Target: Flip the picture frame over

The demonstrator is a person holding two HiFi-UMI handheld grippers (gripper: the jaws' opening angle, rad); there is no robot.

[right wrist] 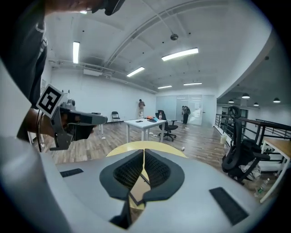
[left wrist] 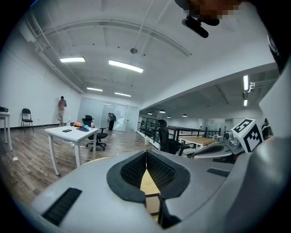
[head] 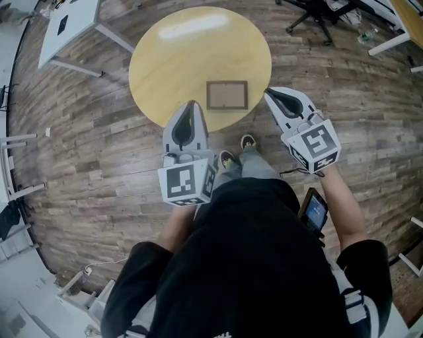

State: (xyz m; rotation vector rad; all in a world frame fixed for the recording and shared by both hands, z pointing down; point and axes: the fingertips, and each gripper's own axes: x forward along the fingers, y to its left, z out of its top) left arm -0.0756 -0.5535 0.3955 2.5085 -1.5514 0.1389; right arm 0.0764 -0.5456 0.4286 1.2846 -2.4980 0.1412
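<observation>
The picture frame (head: 227,94) lies flat on the round yellow table (head: 178,59), near the edge closest to the person. Its long side runs left to right in the head view, and its short side points away from the person. It has a brown rim and a paler middle. I cannot tell if the front or the back faces up. The table stands on a wood floor (head: 79,145) in a big, bright room. A white table (head: 66,23) stands off to the far left and a black office chair (head: 317,13) to the far right. The left gripper (head: 192,105) reaches out over the near edge of the table, just left of the frame and not touching it. Its jaws are pressed together at the tips with nothing in them. The right gripper (head: 268,93) is on the other side, just right of the frame, with its tip by the table's rim. It leans in a little toward the frame. Its jaws are closed tight too, and they hold nothing. Both grippers point away from the person, toward the table. The frame sits between the two tips. The person's shoes (head: 248,141) stand on the floor just under the table's edge.
</observation>
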